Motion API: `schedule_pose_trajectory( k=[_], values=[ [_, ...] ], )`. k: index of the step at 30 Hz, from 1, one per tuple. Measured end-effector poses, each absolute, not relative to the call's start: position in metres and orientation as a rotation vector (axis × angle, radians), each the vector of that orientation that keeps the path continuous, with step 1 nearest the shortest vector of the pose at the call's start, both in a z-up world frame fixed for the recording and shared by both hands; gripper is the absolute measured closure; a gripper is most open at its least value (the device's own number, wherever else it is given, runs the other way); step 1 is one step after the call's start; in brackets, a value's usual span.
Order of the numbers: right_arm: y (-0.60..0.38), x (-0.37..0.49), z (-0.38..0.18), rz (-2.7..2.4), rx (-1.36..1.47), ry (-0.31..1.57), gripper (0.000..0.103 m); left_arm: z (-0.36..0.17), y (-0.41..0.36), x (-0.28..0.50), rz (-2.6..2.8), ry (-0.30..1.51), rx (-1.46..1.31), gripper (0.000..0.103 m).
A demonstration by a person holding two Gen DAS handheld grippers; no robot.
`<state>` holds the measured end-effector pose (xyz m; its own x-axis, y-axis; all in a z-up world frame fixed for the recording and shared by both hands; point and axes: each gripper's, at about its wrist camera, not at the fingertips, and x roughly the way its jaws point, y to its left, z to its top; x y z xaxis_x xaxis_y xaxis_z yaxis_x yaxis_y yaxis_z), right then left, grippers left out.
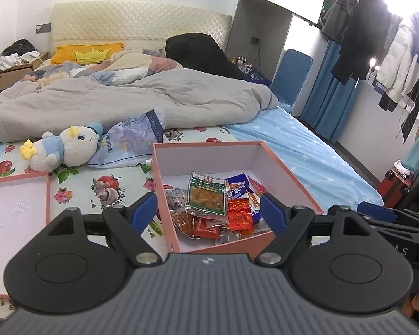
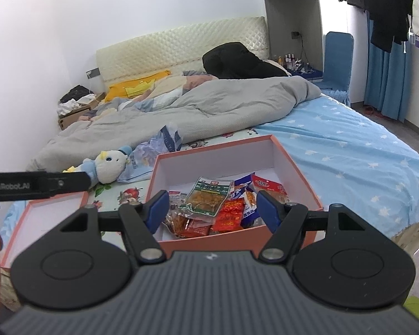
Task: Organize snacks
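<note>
A pink box (image 1: 209, 143) with a white inside stands open on the bed, and several snack packets are piled in its near half. A green packet (image 1: 208, 194) lies on top, with red packets (image 1: 238, 216) and a blue-and-white one (image 1: 237, 184) beside it. My left gripper (image 1: 208, 198) hovers over the box's near left corner, open, with nothing between its blue fingers. My right gripper (image 2: 212, 194) hangs above the near wall of the box (image 2: 237, 240), also open and empty. The same green packet (image 2: 209, 195) shows between its fingers, lying lower in the box. The pink lid (image 1: 16, 201) lies upside down to the left.
A plush duck (image 1: 67, 150) and a soft tissue pack (image 1: 134, 139) lie behind the lid and box. A grey duvet (image 1: 125, 97) covers the far half of the bed. A red suitcase (image 1: 396, 184) and hanging clothes (image 1: 377, 28) stand beyond the bed's right edge.
</note>
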<state>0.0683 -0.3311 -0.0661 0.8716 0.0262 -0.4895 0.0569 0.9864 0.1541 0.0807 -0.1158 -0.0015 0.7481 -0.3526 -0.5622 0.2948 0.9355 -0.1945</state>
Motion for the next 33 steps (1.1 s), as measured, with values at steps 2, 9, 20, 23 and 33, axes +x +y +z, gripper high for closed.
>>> schedule_pose_trajectory(
  k=[2,9,20,23,33],
  values=[
    [-0.332,0.068,-0.066,-0.026,0.165,0.508,0.032,-0.002,-0.114,0.082,-0.340,0.638,-0.090,0.009],
    [-0.343,0.072,-0.067,-0.053,0.194,0.507,0.000,-0.004,-0.119,0.090,-0.339,0.653,-0.068,0.001],
    [-0.345,0.070,-0.068,-0.052,0.199,0.503,0.000,-0.003,-0.122,0.091,-0.321,0.650,-0.059,0.000],
    [-0.345,0.069,-0.067,-0.054,0.200,0.499,0.000,-0.001,-0.121,0.091,-0.323,0.649,-0.065,0.000],
    [-0.345,0.067,-0.067,-0.061,0.203,0.487,0.000,-0.002,-0.124,0.091,-0.319,0.657,-0.057,0.000]
  ],
)
